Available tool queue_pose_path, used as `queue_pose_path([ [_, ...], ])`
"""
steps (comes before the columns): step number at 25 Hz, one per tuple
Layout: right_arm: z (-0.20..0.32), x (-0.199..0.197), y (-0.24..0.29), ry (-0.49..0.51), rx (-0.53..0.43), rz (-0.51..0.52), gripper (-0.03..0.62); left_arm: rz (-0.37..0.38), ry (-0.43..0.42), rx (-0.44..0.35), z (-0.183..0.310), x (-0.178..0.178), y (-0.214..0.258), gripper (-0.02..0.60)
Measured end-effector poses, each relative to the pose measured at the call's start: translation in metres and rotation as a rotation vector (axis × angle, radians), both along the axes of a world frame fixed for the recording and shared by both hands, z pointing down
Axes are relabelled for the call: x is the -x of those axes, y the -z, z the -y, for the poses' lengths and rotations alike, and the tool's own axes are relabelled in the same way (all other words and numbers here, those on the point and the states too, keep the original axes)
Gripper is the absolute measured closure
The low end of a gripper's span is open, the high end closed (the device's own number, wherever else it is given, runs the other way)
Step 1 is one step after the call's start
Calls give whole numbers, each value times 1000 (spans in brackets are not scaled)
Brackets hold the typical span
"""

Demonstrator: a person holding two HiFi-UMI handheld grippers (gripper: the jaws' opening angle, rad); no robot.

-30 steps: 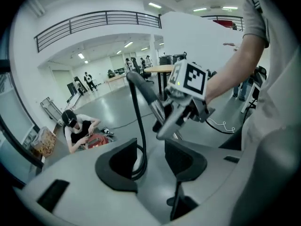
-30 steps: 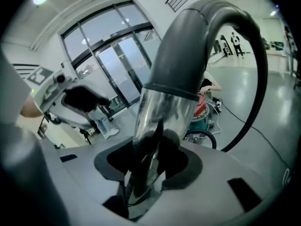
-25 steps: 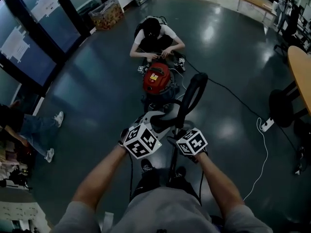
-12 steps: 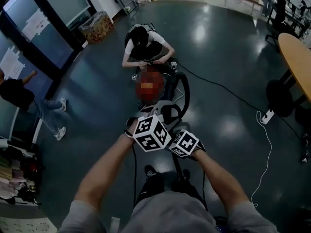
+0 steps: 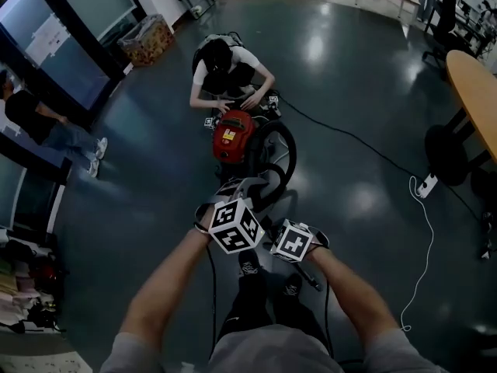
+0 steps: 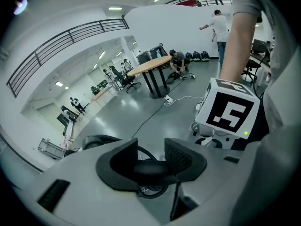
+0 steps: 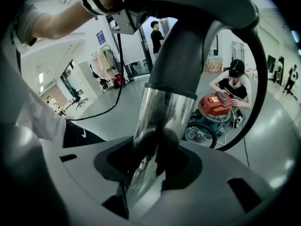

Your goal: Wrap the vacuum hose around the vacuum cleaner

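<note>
Head view: vacuum (image 5: pixel 231 134) ahead on the floor, hose (image 5: pixel 293 155) looping beside it. Left gripper (image 6: pixel 150 161) clamps hose, right gripper (image 7: pixel 150 159) clamps wand (image 7: pixel 162 112). Grip firmly, feed the loop low around the body.

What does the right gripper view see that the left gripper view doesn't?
Only the right gripper view: the red vacuum cleaner, a person crouching behind it, and a shiny metal tube clamped in the jaws.
Only the left gripper view: a round wooden table and a white power strip on the floor.
Both: the black hose, gripped in the left gripper view and arcing past in the right one, and the shiny grey floor.
</note>
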State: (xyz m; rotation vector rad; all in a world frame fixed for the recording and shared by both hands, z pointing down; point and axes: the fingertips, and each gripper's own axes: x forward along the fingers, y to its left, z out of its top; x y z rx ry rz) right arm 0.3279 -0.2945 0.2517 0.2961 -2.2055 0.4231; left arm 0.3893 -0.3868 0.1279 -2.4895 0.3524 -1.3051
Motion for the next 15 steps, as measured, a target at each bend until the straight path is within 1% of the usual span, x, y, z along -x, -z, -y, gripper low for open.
queue_pose_path([
  [4, 11, -7, -37, 46, -2, -88, 433, -23, 8, 34, 10, 11, -36, 396],
  [6, 15, -10, -51, 48, 2, -121, 433, -39, 6, 52, 15, 16, -51, 397],
  [11, 34, -15, -83, 30, 19, -168, 433, -92, 9, 103, 37, 26, -90, 413],
  [15, 53, -19, -122, 43, 12, -199, 434, -104, 16, 165, 58, 35, -139, 419],
])
